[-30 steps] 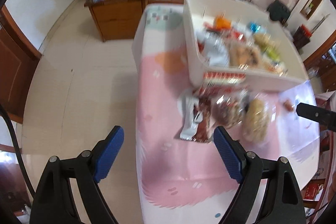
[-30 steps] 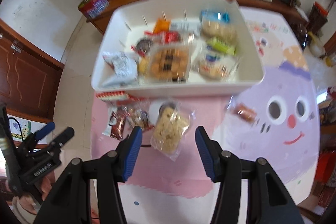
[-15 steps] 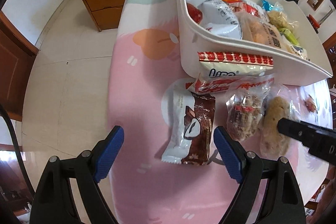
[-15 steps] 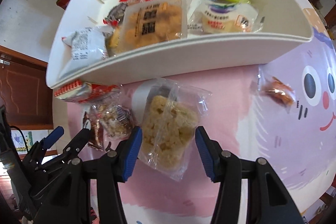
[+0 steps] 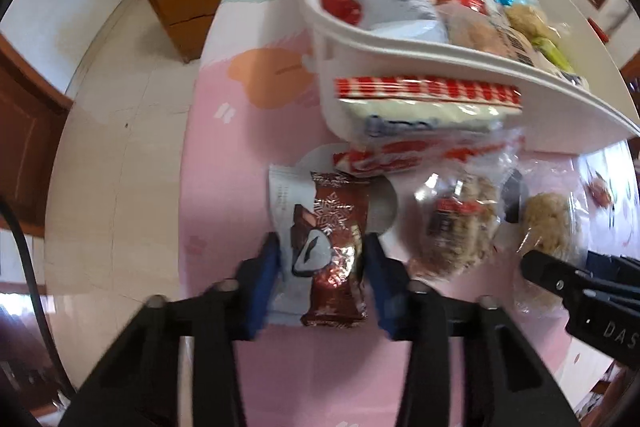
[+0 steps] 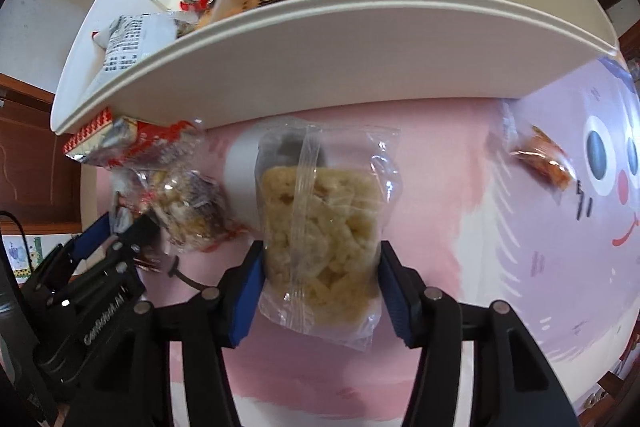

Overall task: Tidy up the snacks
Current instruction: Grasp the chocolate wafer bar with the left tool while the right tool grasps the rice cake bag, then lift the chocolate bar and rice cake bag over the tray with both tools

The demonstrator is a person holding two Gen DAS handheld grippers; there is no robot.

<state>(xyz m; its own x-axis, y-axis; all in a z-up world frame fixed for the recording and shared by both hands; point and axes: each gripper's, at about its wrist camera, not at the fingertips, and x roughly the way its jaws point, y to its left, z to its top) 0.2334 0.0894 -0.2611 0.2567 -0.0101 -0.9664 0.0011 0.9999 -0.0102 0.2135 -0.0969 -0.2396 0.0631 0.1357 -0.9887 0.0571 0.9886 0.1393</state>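
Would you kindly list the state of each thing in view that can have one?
left gripper: jaws closing around the brown chocolate packet, which lies on the table.
right gripper: straddling the clear bag of puffed rice; whether the pads press, I cannot tell.
white bin: open-topped, holding many snacks.
small orange packet: lying alone on the tablecloth.

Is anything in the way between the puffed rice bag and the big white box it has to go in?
Only the white box's own front wall, which stands right behind the puffed rice bag. The bag must go up over that rim. No other snack lies between them. The right hand-held gripper already straddles the bag.
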